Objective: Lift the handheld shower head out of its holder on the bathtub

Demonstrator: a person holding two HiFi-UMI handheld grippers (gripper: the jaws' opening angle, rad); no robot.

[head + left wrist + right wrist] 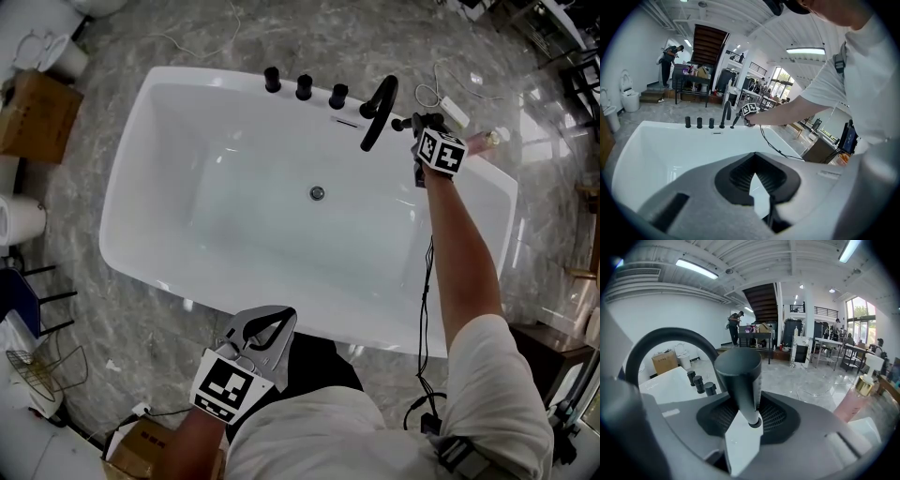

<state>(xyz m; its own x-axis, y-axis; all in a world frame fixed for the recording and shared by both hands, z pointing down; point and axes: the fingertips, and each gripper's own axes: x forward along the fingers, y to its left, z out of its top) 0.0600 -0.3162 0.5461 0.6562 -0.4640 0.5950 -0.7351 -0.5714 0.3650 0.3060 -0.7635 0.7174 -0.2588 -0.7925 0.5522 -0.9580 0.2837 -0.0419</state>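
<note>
The black handheld shower head stands upright between the jaws of my right gripper, which is shut on its handle. Its round lower end hangs free above the white rim. In the head view that gripper is at the tub's far right corner with the shower head, right beside the curved black spout. My left gripper hovers at the near edge of the bathtub, shut and holding nothing. In the left gripper view its jaw tips meet over the white basin.
Three black knobs line the far rim left of the spout. A pink bottle and a white power strip with its cable lie on the floor beyond the corner. A cardboard box stands at far left. A black cable hangs along my right arm.
</note>
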